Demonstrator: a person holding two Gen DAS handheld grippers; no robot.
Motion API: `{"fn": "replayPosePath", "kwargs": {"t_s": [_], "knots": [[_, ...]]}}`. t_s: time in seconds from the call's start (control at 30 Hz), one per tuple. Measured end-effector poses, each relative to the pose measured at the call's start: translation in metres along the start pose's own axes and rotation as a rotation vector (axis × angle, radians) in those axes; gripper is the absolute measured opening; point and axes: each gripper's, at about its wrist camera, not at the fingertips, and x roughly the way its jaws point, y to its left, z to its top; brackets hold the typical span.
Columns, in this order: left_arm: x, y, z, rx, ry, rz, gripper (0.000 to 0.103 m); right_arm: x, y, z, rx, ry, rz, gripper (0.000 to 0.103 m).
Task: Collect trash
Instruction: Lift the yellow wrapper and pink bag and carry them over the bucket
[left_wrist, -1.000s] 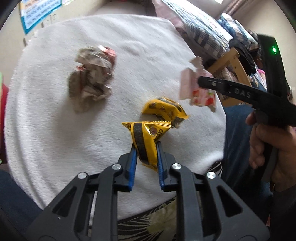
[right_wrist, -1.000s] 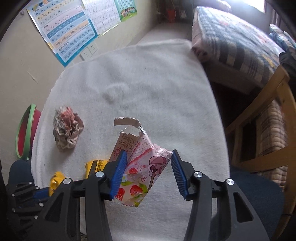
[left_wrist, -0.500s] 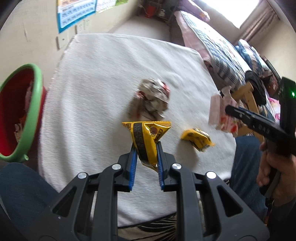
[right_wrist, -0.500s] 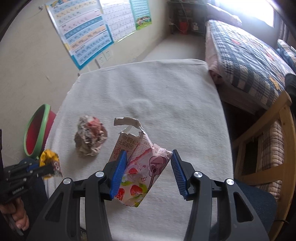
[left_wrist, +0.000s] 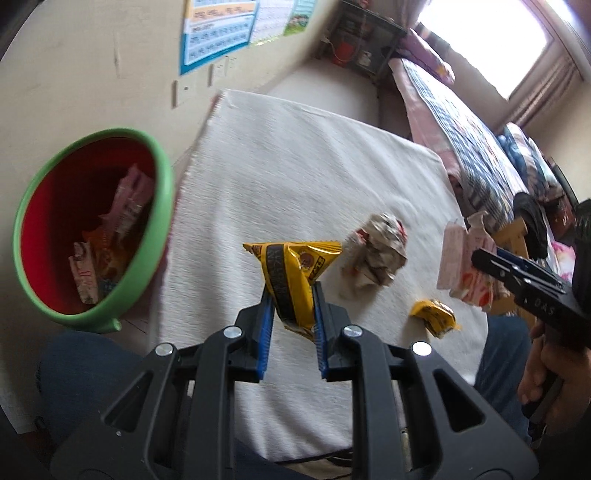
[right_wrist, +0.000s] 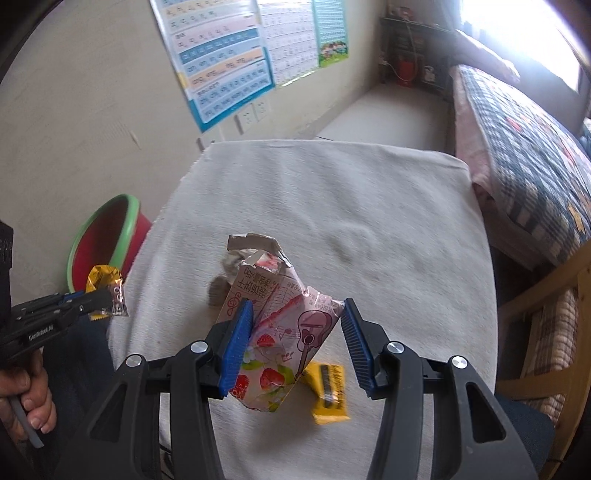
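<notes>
Carrying a piece of trash in each hand, the person has both loads lifted clear of the white towel-covered table (left_wrist: 295, 155). The left gripper (left_wrist: 293, 314) is clamped narrow on a yellow-and-black foil snack wrapper (left_wrist: 291, 269), pinched by its lower half with the top fanning out above the blue pads. The right gripper (right_wrist: 295, 339) stands about half open around a crushed pink strawberry-print paper carton (right_wrist: 280, 332); its left pad presses the carton's side, but whether the right pad touches is hard to tell. The red plastic bin with a green rim (left_wrist: 162, 177) sits on the floor just beside the table's left edge and already holds several wrappers. Left on the table are a crumpled ball of printed paper (left_wrist: 380, 254) and a small yellow wrapper (left_wrist: 436, 317).

The likeliest slip, in my judgement, is the carton: it is torn, squashed and held off-centre, so a quick swing toward the bin could let it twist out and fall short. The foil wrapper is light and might cling to the pads or flutter past the rim on release.

Readable writing is scarce: "DAS" on the right gripper's body, "GenRobot.AI" on the left one, and Chinese characters on the carton too distorted to read
</notes>
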Motion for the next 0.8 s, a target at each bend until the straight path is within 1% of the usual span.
{"fn": "replayPosePath", "kwargs": {"t_s": [0.47, 0.8], "knots": [[-0.033, 0.064, 0.012, -0.107, -0.086, 0.051, 0.019, 0.012, 0.068, 0.032, -0.111, -0.014, 0.067, 0.048], [-0.059, 0.111, 0.014, -0.182, -0.14, 0.1, 0.019, 0.03, 0.127, 0.055, -0.192, -0.024, 0.134, 0.048]]}}
